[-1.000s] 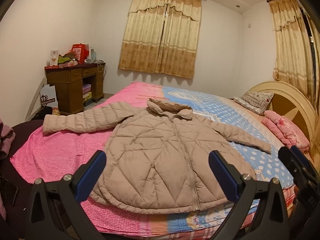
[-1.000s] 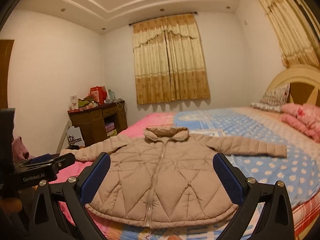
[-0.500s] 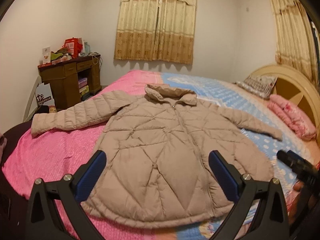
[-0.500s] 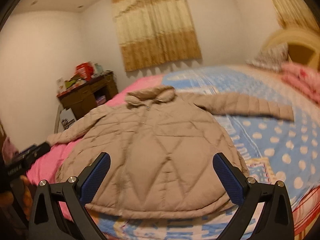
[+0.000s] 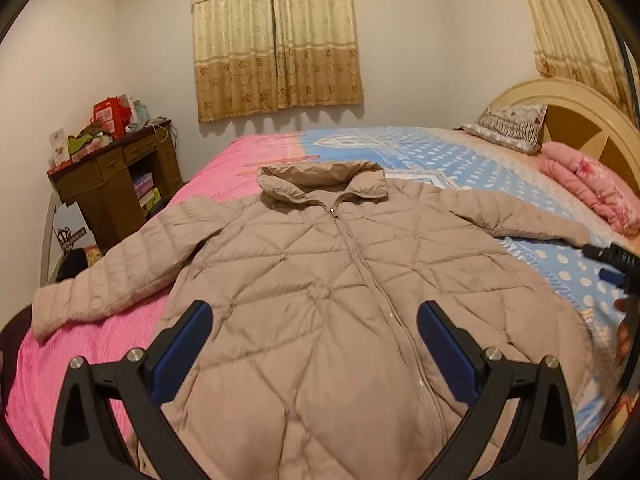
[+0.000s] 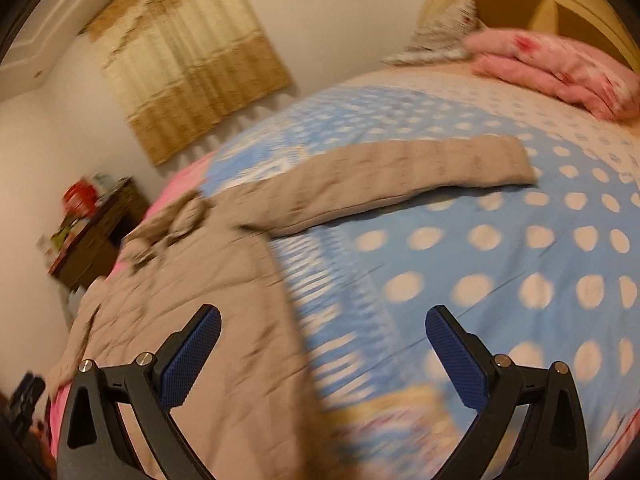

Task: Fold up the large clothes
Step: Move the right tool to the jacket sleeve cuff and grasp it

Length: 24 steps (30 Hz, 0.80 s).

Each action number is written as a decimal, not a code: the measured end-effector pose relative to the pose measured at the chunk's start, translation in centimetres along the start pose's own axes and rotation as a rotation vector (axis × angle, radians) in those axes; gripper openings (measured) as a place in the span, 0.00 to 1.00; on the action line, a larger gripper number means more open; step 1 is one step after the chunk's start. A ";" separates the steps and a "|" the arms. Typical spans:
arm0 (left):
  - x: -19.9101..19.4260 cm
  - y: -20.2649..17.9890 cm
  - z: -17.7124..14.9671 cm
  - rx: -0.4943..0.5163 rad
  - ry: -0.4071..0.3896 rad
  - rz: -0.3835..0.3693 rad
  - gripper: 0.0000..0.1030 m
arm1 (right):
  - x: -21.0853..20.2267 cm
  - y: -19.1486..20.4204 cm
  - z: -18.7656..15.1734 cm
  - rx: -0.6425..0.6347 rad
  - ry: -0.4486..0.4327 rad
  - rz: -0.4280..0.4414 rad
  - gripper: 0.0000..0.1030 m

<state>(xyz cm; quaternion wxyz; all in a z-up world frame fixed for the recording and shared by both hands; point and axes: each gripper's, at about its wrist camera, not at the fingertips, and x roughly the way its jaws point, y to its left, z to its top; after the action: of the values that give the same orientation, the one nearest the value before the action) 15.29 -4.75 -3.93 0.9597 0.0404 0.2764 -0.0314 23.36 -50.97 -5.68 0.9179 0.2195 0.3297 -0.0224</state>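
Observation:
A beige quilted puffer jacket lies flat and zipped on the bed, collar far, both sleeves spread out. My left gripper is open and empty, hovering over the jacket's lower front. My right gripper is open and empty, above the jacket's right edge and the blue dotted bedspread. The jacket's right sleeve stretches across the blue spread in the blurred right wrist view. The right gripper also shows at the right edge of the left wrist view.
The bed has a pink half and a blue half. A folded pink quilt and a pillow lie by the cream headboard. A brown desk with clutter stands at the left wall. Curtains hang behind.
Both grippers moved forward and down toward the bed. The right gripper swung right, toward the jacket's right sleeve and the blue spread. Both stayed open.

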 end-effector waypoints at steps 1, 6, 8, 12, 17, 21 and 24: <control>0.6 0.0 0.2 0.006 0.006 -0.004 1.00 | 0.6 -1.3 0.8 0.021 0.004 -0.020 0.99; 3.6 -0.2 0.7 0.009 0.052 -0.021 1.00 | 2.8 -7.2 4.4 0.117 0.004 -0.109 0.99; 4.7 -0.3 1.0 0.003 0.072 -0.030 1.00 | 3.7 -9.7 5.9 0.161 -0.005 -0.135 0.99; 6.0 -0.6 1.5 -0.003 0.087 -0.037 1.00 | 4.7 -14.6 9.0 0.245 -0.041 -0.212 0.97; 6.8 -0.2 2.2 -0.015 0.081 -0.016 1.00 | 6.0 -18.3 12.5 0.272 -0.056 -0.277 0.90; 7.6 -0.1 2.5 -0.019 0.088 -0.006 1.00 | 7.9 -19.7 14.8 0.263 -0.030 -0.269 0.83; 8.2 -0.1 2.3 -0.025 0.109 -0.007 1.00 | 9.7 -20.3 15.5 0.283 0.009 -0.235 0.75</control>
<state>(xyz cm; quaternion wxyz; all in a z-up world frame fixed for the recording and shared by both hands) 23.41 -5.35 -6.38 0.9435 0.0289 0.3288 -0.0290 36.43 -74.76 -8.83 0.8674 0.3067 0.3507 -0.1748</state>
